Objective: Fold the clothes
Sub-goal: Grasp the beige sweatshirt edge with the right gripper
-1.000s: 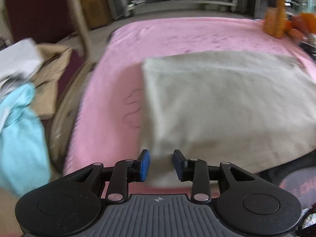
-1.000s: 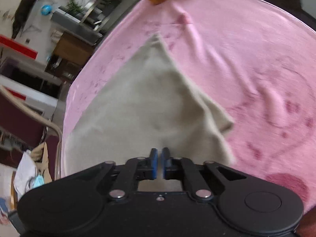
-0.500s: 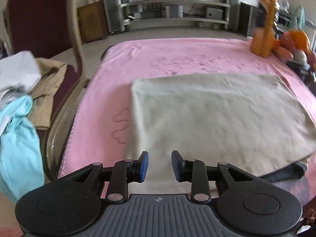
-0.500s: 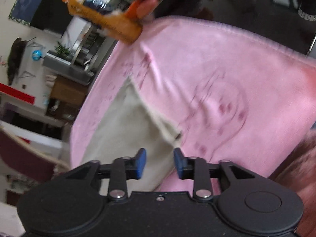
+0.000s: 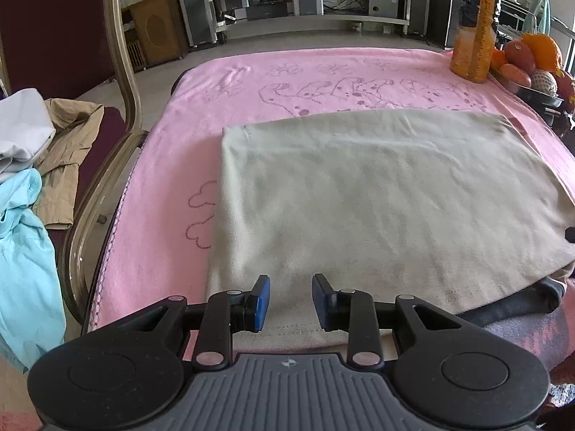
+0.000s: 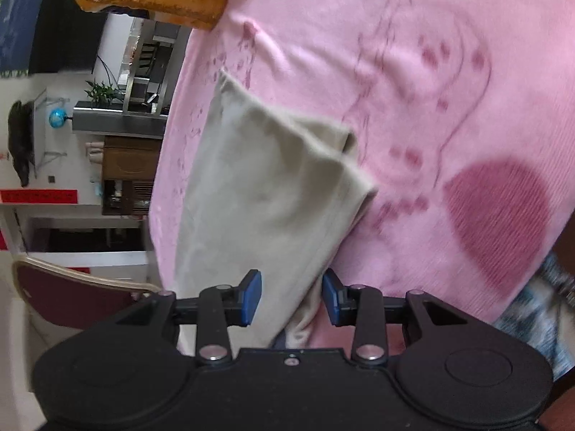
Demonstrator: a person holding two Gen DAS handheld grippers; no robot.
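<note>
A beige garment (image 5: 377, 197) lies folded flat on the pink towel-covered table (image 5: 273, 72); its near hem hangs over the table's front edge. My left gripper (image 5: 290, 301) stands open just above that near hem, left of centre, holding nothing. In the right wrist view the same beige garment (image 6: 258, 186) shows from its right end, with a folded corner sticking out. My right gripper (image 6: 291, 298) is open, and the garment's near right edge lies between its blue pads without being pinched.
An orange bottle (image 5: 474, 25) and a bowl of fruit (image 5: 532, 61) stand at the table's far right. A chair (image 5: 118, 115) on the left carries a pile of clothes: white, tan and light blue (image 5: 25, 237). Shelving stands beyond the table.
My right gripper was shut on the garment's edge a second ago and has opened, letting it drop onto the table. The left gripper stays open and has drawn back slightly; the garment now lies flat.
</note>
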